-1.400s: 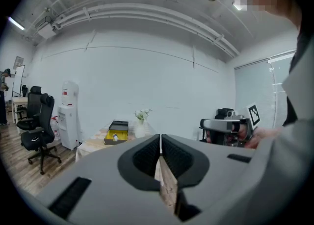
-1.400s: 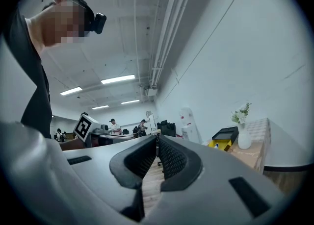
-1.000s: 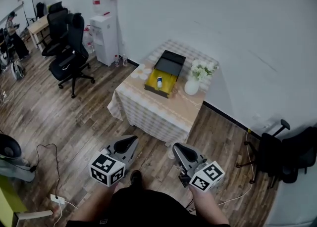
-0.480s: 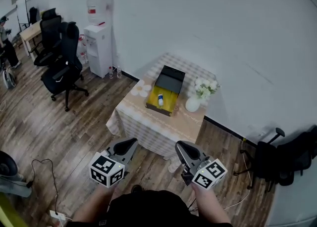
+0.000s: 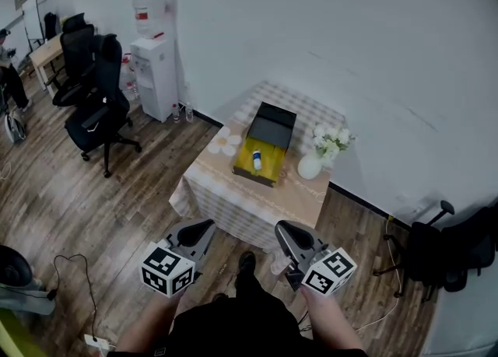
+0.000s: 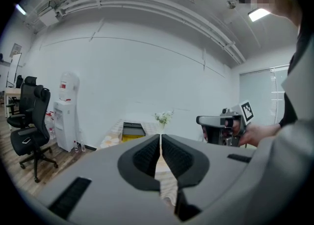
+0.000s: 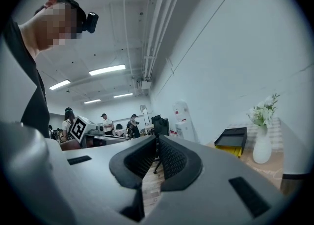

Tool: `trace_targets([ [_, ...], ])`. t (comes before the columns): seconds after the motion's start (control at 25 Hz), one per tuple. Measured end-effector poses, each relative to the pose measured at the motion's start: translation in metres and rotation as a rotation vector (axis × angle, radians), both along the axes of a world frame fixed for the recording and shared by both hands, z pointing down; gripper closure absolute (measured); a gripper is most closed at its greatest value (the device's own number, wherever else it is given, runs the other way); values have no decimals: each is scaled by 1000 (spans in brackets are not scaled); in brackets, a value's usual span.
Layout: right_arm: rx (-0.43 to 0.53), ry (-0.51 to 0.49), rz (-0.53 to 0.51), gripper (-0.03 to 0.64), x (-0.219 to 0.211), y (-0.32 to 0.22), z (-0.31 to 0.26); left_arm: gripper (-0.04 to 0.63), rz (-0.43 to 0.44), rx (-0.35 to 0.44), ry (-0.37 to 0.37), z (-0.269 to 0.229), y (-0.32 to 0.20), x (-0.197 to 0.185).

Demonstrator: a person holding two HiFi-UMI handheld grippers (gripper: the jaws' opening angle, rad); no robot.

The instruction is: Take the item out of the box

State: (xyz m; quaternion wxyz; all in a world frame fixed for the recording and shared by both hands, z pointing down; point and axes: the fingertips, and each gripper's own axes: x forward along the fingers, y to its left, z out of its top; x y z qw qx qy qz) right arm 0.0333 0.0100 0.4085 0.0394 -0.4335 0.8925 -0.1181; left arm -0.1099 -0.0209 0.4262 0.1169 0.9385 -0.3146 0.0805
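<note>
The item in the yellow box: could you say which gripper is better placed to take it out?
Probably left: the left gripper aims at the box; the right gripper aims aside, and the vase stands on the box's right. Both are shut.

Two claws are counted: the left claw point(image 5: 207, 225) and the right claw point(image 5: 281, 228). Ahead of them one counter point(image 5: 233, 186) is seen, and on it are counted one open box point(image 5: 270, 125), one small bottle point(image 5: 257, 160) inside it, and one vase point(image 5: 310, 166) of flowers. Left of the left claw, one water dispenser point(image 5: 154, 68) and two black office chairs point(image 5: 97, 106) are counted; a third chair point(image 5: 445, 248) is seen right of the right claw.
</note>
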Motion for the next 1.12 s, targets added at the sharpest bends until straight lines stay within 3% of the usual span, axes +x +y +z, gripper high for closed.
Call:
trace_targets([
  [0.28,-41,-28,-47,577,12,-63,26,574,-53,-27,-42,16,-55,8],
  [0.64,-119,-54,-76,577,54,-164,58,574,-65,-48,-77,23,-154,62],
  [1.12,-114,-35,-138,577,90,-241,56,574,-86,-18,-89,8,-232,114],
])
